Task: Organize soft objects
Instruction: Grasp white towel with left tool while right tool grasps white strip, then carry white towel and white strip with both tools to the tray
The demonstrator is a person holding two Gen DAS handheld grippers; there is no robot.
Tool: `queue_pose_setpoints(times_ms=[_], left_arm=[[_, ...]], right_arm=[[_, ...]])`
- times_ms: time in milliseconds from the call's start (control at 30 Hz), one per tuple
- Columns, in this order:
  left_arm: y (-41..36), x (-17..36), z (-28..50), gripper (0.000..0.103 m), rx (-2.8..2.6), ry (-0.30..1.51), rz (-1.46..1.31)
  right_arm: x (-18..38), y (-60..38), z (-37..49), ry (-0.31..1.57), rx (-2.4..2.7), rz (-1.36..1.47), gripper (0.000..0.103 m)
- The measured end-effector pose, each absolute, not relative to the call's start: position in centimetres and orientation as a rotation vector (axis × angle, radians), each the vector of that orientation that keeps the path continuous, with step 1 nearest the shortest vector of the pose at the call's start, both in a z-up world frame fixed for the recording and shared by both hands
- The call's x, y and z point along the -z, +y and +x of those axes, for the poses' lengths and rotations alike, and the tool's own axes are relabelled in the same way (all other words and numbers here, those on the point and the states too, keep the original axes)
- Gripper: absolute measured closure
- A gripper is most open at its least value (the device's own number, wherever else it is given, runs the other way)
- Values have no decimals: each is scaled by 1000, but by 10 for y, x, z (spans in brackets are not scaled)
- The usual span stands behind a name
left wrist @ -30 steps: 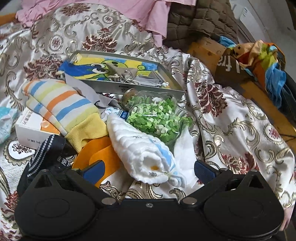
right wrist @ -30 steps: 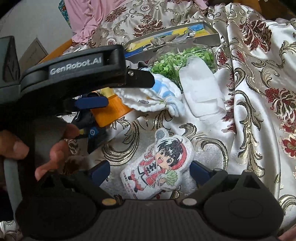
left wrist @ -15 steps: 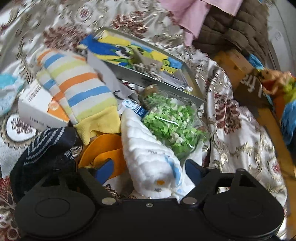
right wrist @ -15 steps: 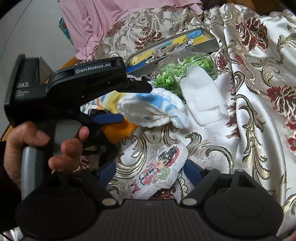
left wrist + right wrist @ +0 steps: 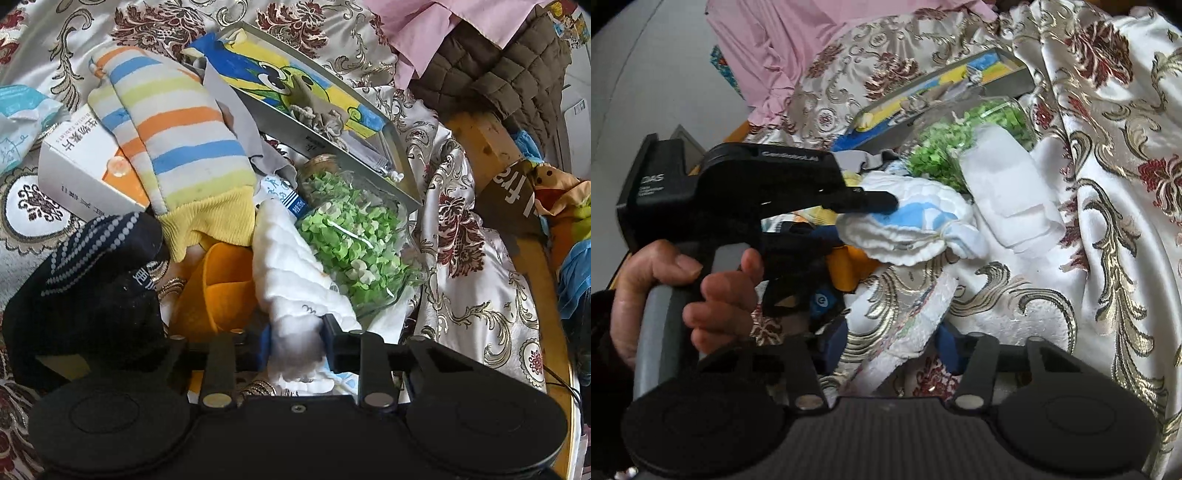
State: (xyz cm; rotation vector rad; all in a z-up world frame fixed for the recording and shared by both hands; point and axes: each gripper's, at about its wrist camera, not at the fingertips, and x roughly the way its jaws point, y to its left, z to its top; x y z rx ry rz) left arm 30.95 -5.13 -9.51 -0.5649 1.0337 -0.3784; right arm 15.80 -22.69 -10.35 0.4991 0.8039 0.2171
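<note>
My left gripper [image 5: 295, 345] is shut on a white quilted cloth with blue patches [image 5: 291, 273]; it also shows in the right wrist view [image 5: 908, 229], pinched by the left gripper [image 5: 875, 201]. My right gripper [image 5: 890, 341] is shut on a small white plush pad with a cartoon figure [image 5: 905, 325], seen edge-on and lifted off the floral bedspread [image 5: 1108, 221]. A striped sock [image 5: 173, 140], a dark dotted sock [image 5: 88, 273] and an orange item [image 5: 221, 291] lie left of the cloth.
A glass jar of green bits [image 5: 354, 236] lies right of the cloth, with a metal tray holding a cartoon picture [image 5: 306, 99] behind it. A white medicine box [image 5: 77, 166] lies at the left. A folded white pad [image 5: 1008, 192] rests by the jar. Pink fabric [image 5: 783, 48] is behind.
Both grippers were open and have closed: the left on the quilted cloth, the right on the cartoon plush pad, which has tipped up on edge. Both moved forward.
</note>
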Motion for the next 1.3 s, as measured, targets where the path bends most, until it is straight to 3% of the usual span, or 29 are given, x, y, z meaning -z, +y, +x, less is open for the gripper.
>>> queue_pose_setpoints(times_ms=[100,267,600,933,1300], left_arm=[[-53,97,309,81,377,1043,-545],[-52,96,303,89,391,1052,-499],[-39,60,279,91,424,1011,-291],[-32,30,249,91,393,966,-43],[-30,-5,239,93,341,876,-3]], right_arm=[[107,-229,162,821,-194,507,67],[109,-224,165,830,-202,495,72],[104,-215,164,817,-238,418,85],[91,-213,153,757,-254,359,87],[83,-224,143,737,-245,383,88]])
